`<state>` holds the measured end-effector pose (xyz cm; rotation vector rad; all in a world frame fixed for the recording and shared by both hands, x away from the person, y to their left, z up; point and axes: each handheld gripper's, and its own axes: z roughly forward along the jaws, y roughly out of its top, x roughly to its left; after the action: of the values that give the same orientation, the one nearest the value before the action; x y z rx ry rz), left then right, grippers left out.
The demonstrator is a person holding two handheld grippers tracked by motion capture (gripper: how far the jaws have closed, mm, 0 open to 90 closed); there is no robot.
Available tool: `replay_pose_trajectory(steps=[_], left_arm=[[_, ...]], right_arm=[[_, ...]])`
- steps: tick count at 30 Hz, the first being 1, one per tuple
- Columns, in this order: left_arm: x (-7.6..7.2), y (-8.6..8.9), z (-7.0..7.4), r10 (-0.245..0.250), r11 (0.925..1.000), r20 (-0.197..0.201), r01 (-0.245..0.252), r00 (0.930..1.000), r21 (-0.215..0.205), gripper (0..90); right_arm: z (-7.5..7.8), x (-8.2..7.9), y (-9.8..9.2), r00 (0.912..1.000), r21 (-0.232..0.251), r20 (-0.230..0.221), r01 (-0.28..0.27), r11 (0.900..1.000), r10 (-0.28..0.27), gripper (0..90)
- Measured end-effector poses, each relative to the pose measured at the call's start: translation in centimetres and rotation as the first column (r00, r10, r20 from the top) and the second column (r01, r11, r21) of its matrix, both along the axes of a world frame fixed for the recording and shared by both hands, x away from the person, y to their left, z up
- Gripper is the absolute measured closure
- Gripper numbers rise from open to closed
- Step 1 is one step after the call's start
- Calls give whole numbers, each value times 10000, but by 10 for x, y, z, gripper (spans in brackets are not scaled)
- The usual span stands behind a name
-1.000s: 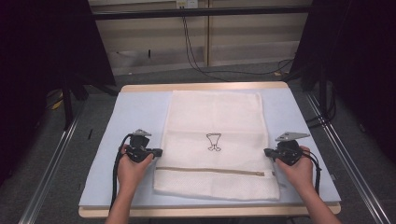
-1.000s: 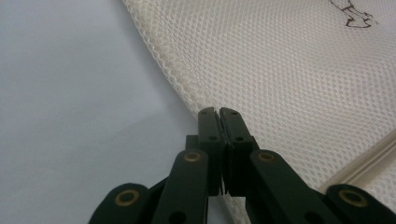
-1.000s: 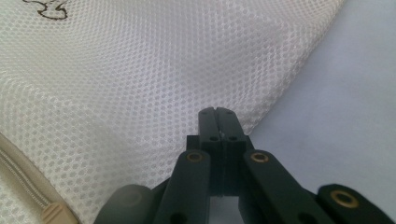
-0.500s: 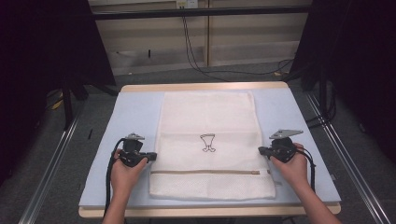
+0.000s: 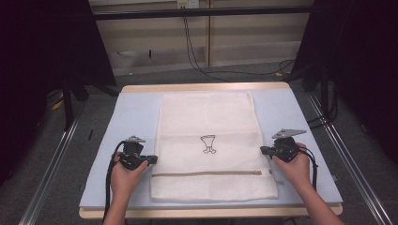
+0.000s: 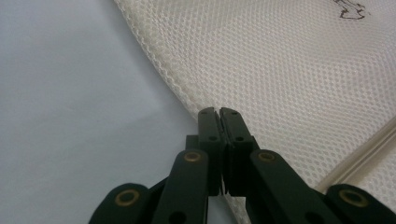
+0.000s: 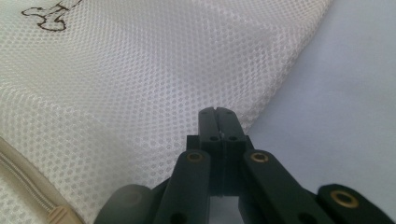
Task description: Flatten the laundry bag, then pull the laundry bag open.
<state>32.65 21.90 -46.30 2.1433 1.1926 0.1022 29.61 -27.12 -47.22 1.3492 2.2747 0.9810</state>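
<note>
A white mesh laundry bag [image 5: 210, 147] lies flat on the pale blue desk [image 5: 131, 108], its long sides running away from the person, and everything else is placed from it. Nearest the person is the bag's bottom hem, and just beyond that a beige zipper [image 5: 206, 173] crosses the bag from side to side. At the bag's left edge, level with a spot a little past the zipper, the left gripper [image 5: 149, 160] sits in the person's left hand [image 5: 123, 177]; in the left gripper view its fingers [image 6: 211, 125] are pressed together right at the bag's stitched border, seemingly pinching the mesh edge. At the bag's right edge, about as far along, the right gripper [image 5: 264, 150] is held in the right hand [image 5: 294, 168]; in the right gripper view its fingers [image 7: 226, 122] are likewise closed tight on the mesh at the border. Farther on, near the bag's middle, is a small dark printed emblem [image 5: 209, 143]. Beyond that the bag's top edge lies close to the desk's far wooden rim [image 5: 202, 87].
</note>
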Motion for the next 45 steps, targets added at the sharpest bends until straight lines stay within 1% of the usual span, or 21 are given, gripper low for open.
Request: replay_pose_trajectory(steps=[3, 6, 11, 13, 15, 19, 22, 25, 26, 27, 28, 29, 31, 32, 33, 38, 40, 41, 42, 43, 45], left_arm=[[-1, 0, 0, -10, 10000, -28, 10, 10000, 17, 882], [-2, 1, -1, 95, 9998, -83, -97, 9999, -183, 882], [-2, 1, 0, 20, 10000, -45, -20, 10000, -10, 882], [-2, 1, 1, 4, 10000, -53, -4, 10000, 32, 882], [-2, 2, 1, -31, 10000, -65, 31, 10000, 76, 881], [-1, 5, 0, 63, 9999, -166, -64, 9998, -80, 880], [-1, 5, 1, 123, 9999, -107, -124, 9999, -73, 876], [-2, 5, 5, 267, 9995, 87, -265, 9996, -196, 843], [-2, 6, 7, 213, 9997, 125, -211, 9997, -150, 817], [-2, 5, 8, 263, 9993, 206, -257, 9994, -281, 785], [-2, 6, 11, 263, 9991, 369, -250, 9990, -347, 748], [-2, 5, 12, 303, 9986, 365, -287, 9989, -442, 678], [-2, 5, 17, 305, 9987, 477, -284, 9984, -431, 649], [-3, 4, 18, 269, 9981, 475, -242, 9985, -565, 636], [-3, 0, 20, 168, 9973, 471, -134, 9987, -717, 628], [-4, -15, 22, -270, 9965, 494, 308, 9984, -781, 601], [-4, -22, 23, -607, 9959, 477, 637, 9970, -647, 601], [-5, -29, 25, -737, 9944, 515, 773, 9959, -725, 594], [-5, -29, 25, -737, 9944, 515, 773, 9959, -725, 595], [-6, -33, 26, -698, 9938, 535, 741, 9961, -828, 599], [-6, -38, 29, -831, 9917, 543, 880, 9951, -936, 600]], right_arm=[[0, 0, 1, 9999, -40, -74, -83, 10000, 83, 900], [1, 1, -1, 9999, 79, -84, -83, 9999, 83, 900], [2, 0, -3, 9999, 234, -145, -42, 9997, 45, 900], [1, 0, -3, 9998, 177, -97, -182, 9997, 184, 900], [1, -1, -2, 9993, 201, -256, -279, 9994, 284, 900], [1, -2, -2, 9992, 245, -245, -295, 9993, 301, 900], [1, -2, -2, 9992, 263, -243, -302, 9992, 308, 900], [1, -3, -2, 9995, 278, -150, -285, 9992, 289, 884], [0, -4, -1, 9996, 297, -80, -273, 9992, 275, 821], [1, -4, -2, 9995, 293, -30, -300, 9991, 301, 779], [1, -4, -2, 9993, 308, 52, -360, 9989, 359, 771], [3, -6, -2, 9990, 402, 163, -424, 9983, 418, 728], [3, -7, -2, 9989, 416, 239, -414, 9983, 405, 707], [3, -8, -2, 9986, 464, 267, -468, 9978, 456, 671], [4, -9, -2, 9982, 556, 335, -520, 9971, 502, 671], [7, -12, -1, 9965, 668, 462, -733, 9951, 703, 673], [7, -14, 0, 9955, 650, 526, -826, 9945, 792, 687], [8, -15, 1, 9938, 608, 571, -993, 9932, 959, 701], [8, -15, 1, 9938, 608, 571, -993, 9932, 959, 701], [9, -18, 1, 9924, 653, 664, -1082, 9920, 1039, 756], [10, -20, 1, 9908, 704, 696, -1210, 9901, 1162, 774]])
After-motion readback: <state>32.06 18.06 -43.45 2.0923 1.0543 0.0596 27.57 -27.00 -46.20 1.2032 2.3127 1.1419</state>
